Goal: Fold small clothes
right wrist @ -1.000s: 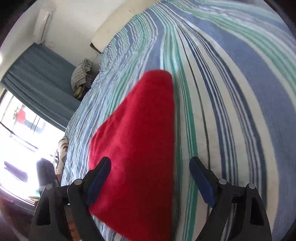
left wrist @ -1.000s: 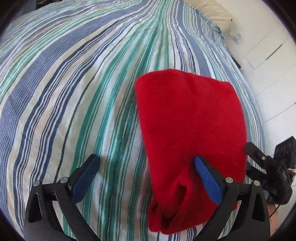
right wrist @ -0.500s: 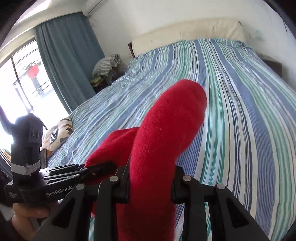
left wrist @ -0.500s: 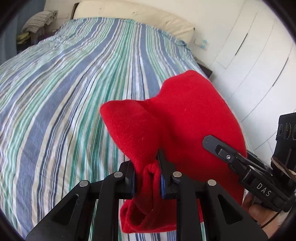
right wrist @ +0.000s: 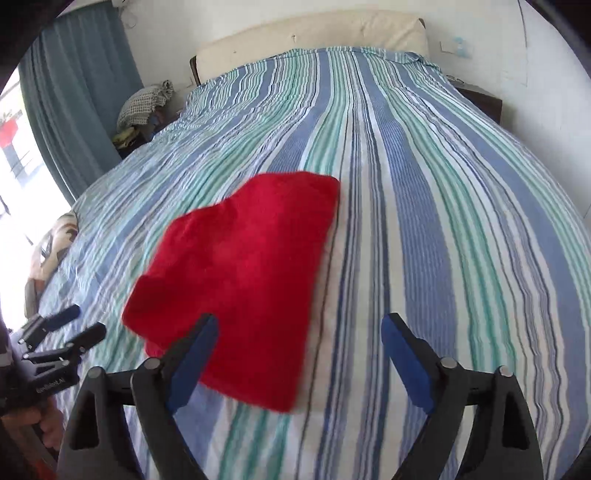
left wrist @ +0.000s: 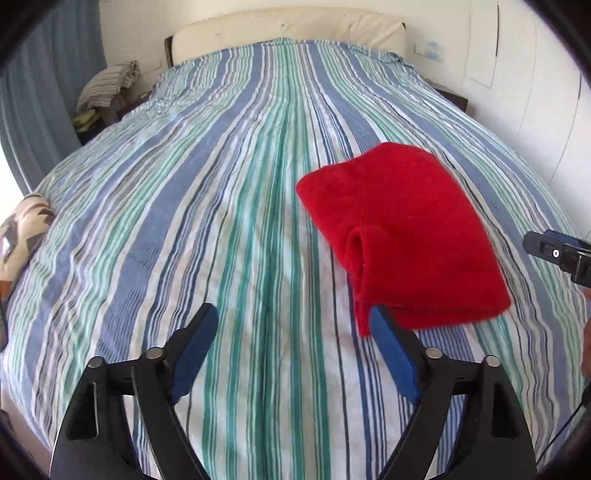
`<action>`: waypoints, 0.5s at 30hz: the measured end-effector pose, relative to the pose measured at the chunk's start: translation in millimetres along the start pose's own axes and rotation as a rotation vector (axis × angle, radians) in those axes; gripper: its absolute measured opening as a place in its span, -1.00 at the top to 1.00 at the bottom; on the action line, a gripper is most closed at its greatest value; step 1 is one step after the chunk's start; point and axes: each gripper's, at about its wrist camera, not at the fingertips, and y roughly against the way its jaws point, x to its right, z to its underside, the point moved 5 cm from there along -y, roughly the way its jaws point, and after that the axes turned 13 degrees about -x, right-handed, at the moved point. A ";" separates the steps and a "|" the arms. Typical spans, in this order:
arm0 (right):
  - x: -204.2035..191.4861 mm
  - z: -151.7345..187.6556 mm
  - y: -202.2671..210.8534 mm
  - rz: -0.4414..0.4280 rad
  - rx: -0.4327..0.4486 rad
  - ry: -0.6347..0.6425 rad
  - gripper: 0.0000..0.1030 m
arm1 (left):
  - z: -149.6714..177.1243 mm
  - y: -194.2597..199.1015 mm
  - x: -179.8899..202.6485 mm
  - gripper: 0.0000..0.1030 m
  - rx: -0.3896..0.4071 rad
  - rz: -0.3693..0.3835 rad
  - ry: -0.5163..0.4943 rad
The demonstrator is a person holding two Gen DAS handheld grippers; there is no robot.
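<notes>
Released red garment beyond opening claws

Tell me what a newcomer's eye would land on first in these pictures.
The red garment stands out first: it lies folded on the striped bedspread, near the bed's foot. Next come the two grippers in the foreground, left and right, jaws opening, nothing between the pads.

A bed with a blue, green and white striped cover fills most of both views. A cream headboard runs along the top centre. At upper left hangs a blue curtain, with a heap of checked cloth beside it. A patterned cushion sits at the left edge.
</notes>
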 end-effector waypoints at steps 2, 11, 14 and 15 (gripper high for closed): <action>3.8 28.3 16.4 0.039 -0.006 0.039 -0.82 | 20.8 20.5 2.9 -0.92 0.041 -0.044 -0.006; 4.5 100.7 97.3 0.089 -0.013 0.086 -0.92 | 52.6 103.6 20.3 -0.98 0.046 -0.089 0.000; 0.6 110.5 125.1 0.088 -0.005 0.096 -0.99 | 54.8 132.1 23.5 -0.98 0.069 -0.127 0.011; -0.9 112.5 133.7 0.089 -0.002 0.101 -0.99 | 55.6 140.9 23.5 -0.98 0.075 -0.129 0.012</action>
